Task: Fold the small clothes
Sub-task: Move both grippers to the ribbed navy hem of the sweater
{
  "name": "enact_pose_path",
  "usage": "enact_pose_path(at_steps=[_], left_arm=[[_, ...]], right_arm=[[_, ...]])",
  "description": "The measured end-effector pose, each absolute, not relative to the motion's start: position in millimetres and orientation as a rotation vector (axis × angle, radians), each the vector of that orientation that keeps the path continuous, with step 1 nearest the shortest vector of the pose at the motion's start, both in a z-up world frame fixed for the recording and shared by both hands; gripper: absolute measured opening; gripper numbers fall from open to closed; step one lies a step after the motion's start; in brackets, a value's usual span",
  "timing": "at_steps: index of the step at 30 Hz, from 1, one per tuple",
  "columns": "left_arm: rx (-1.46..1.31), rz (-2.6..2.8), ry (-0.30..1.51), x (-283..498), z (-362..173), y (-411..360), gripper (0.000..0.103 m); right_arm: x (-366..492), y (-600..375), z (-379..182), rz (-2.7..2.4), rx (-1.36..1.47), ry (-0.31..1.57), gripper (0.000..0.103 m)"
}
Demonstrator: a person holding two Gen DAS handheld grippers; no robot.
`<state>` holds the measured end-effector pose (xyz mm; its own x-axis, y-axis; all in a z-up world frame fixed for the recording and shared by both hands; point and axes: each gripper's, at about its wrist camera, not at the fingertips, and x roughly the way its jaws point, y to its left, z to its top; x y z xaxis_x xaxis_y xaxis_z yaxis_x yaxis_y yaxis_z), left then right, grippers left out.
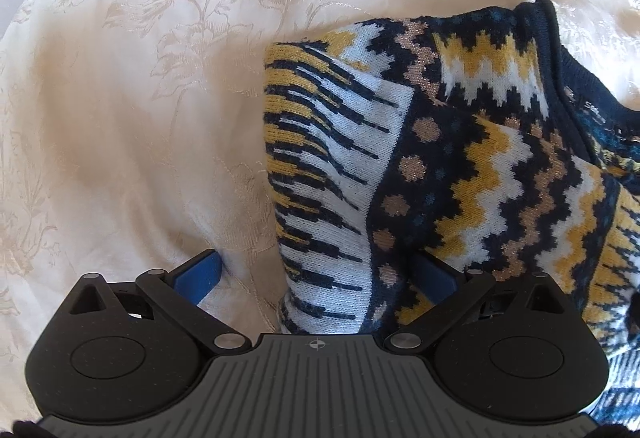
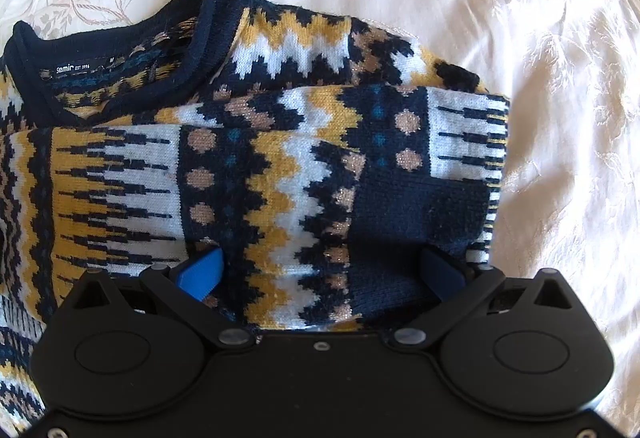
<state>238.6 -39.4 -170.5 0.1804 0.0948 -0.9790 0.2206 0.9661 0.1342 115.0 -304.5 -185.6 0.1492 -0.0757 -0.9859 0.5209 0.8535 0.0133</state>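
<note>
With its sleeves already tucked across the body, the patterned sweater (image 2: 256, 166) lies on the cream bedspread (image 1: 120, 98) from six to twelve o'clock, both the left gripper (image 1: 316, 274) and right gripper (image 2: 320, 270) spread wide over its outer edges, seemingly ready to pinch for the next fold.

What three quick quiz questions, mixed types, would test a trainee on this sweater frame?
1. True or false: the sweater lies on a plain grey table.
2. Multiple choice: both sleeves are A) spread out to the sides, B) folded across the body, C) hanging off the bed.
3. Fill in: the fingers of the left gripper and right gripper stand ____, a fold of knit between each pair.

Key
1. False: it lies on a cream floral bedspread.
2. B: a sleeve crosses the front below the collar.
3. Open.
</note>
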Motion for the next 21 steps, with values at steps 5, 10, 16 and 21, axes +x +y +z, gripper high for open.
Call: enact_pose_path(at_steps=[5,10,16,21], left_arm=[[0.243,-0.134,1.393,221.5,-155.9,-41.6,0.092],[0.245,-0.168,1.374,187.8,-137.9,-41.8,0.091],[0.265,-0.197,1.346,131.0,-118.8,-35.8,0.091],[0.269,-0.202,1.333,85.9,-106.9,-24.5,0.091]], right_arm=[[107.8,-300.3,-172.2,-0.416,0.361,1.366,0.102],[82.7,-287.1,-148.7,-0.388,0.338,1.345,0.102],[32.8,-258.7,-126.5,-0.368,0.344,1.312,0.102],[-13.3,-234.2,-118.1,-0.359,0.360,1.312,0.102]])
